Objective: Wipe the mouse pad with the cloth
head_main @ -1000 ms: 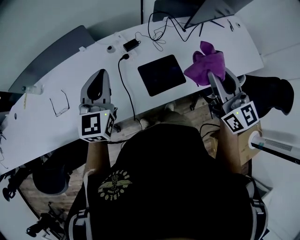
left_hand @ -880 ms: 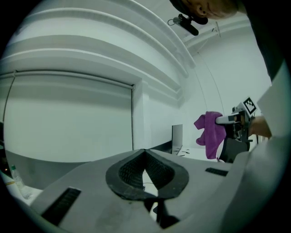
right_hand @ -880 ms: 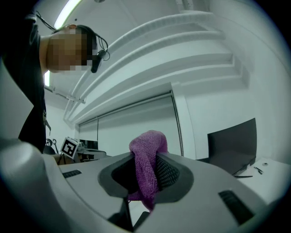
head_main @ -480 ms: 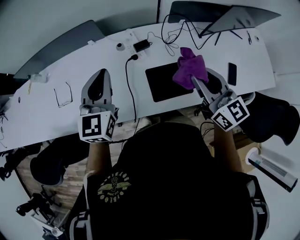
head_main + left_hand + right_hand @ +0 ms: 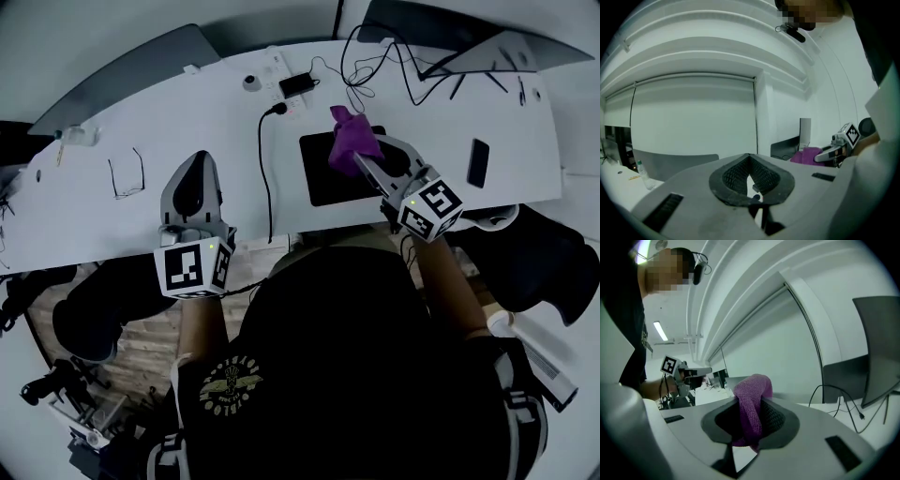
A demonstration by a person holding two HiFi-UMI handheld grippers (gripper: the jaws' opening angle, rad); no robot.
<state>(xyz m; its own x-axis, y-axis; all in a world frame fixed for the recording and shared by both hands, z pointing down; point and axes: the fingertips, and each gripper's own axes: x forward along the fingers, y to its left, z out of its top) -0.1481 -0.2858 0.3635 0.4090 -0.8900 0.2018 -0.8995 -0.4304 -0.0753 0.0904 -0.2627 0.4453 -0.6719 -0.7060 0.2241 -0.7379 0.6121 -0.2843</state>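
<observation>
Over the black pad [image 5: 323, 183] on the desk [image 5: 187, 122], the right gripper [image 5: 364, 161] was clenched on the purple cloth [image 5: 349, 141] — one bunched fold pinched between its jaws, the rest standing loose past the tips. Whether cloth touched pad, I couldn't tell. It looked light, soft and limp, likelier to crumple than push flat, so a hold low on the bundle, leaving a fat wad free, seemed right for wiping. The pad looked thin — it might slide on the smooth desk. The left gripper [image 5: 750, 168] hung well apart near the desk's front edge, jaws together on nothing.
</observation>
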